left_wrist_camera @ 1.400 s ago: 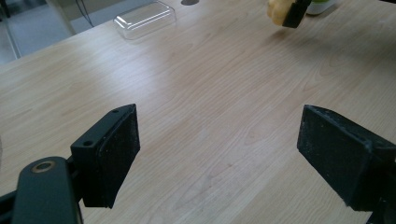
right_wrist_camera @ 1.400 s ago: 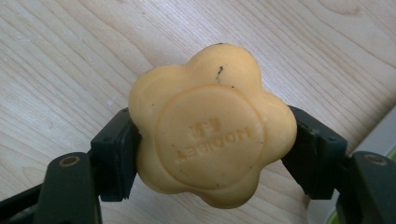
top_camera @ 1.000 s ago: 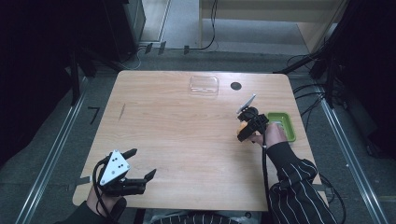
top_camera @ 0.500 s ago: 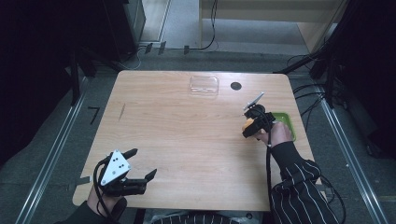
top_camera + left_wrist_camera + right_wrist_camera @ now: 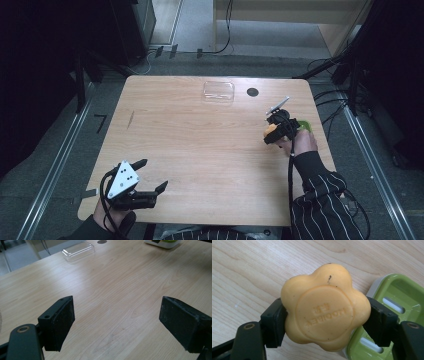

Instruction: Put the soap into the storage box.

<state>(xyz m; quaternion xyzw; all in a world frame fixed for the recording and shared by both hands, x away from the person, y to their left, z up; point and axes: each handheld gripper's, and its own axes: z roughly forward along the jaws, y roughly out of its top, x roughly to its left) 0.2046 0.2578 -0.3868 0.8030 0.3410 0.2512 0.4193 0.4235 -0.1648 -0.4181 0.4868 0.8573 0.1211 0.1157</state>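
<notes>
— What are you seeing on the table (image 5: 200, 150)?

— I'm resting my left gripper (image 5: 117, 322) low over its near edge, jaws standing wide apart. A green dish (image 5: 397, 305) is sitting by the right edge.

— And the soap?

— My right gripper (image 5: 325, 322) is clamping the yellow soap (image 5: 324, 312), holding it just beside that dish.

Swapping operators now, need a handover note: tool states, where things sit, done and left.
Right tool: shut on the soap, held above the table beside the green dish.
Left tool: open, holding nothing, near the table's front left corner.
Clear lid: far edge, untouched.
Done: soap gripped and lifted.
Left: probably set the soap in the dish; the lid may follow.
</notes>
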